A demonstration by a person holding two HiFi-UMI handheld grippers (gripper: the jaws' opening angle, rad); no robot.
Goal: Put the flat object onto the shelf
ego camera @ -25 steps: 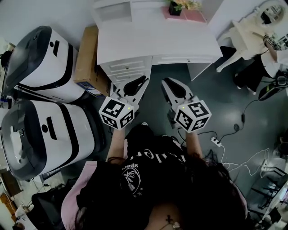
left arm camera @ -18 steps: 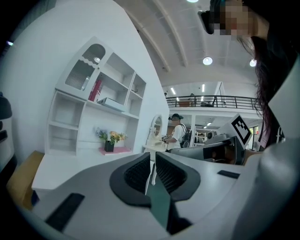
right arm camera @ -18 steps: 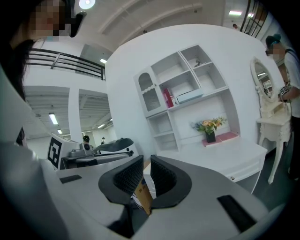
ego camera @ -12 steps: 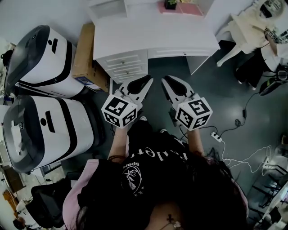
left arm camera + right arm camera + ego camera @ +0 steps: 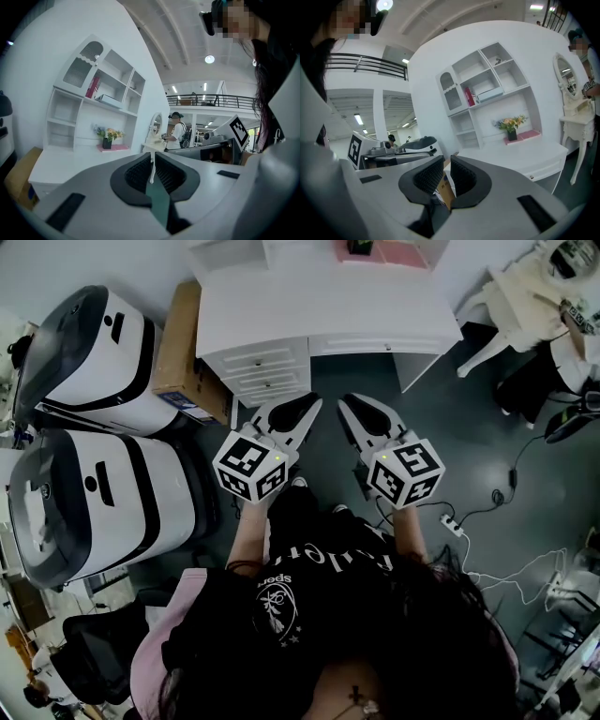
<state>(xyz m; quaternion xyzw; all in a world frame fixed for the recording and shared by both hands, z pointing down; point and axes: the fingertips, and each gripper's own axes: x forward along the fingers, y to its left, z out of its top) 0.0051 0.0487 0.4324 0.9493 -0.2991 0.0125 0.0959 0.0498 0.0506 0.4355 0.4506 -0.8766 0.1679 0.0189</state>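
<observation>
A white desk [image 5: 319, 306] with a white shelf unit [image 5: 101, 89] stands ahead of me. In one shelf compartment a flat white box [image 5: 490, 94] lies beside a red book [image 5: 469, 96]. A flat pink pad [image 5: 112, 147] lies on the desk under a flower pot [image 5: 107, 143]. My left gripper [image 5: 309, 405] and right gripper [image 5: 347, 404] hover side by side above the floor, short of the desk front. Both point at the desk. Each has its jaws shut with nothing between them.
Two big white-and-black machines [image 5: 84, 362] [image 5: 84, 512] stand to the left. A cardboard box [image 5: 178, 343] leans between them and the desk drawers [image 5: 262, 371]. A power strip [image 5: 452, 521] and cables lie on the floor at right. A person [image 5: 178, 133] stands by a white vanity table [image 5: 576, 119].
The desk has slid slightly up in the head view, as if I stepped back. Both grippers stay side by side, raised a touch.
</observation>
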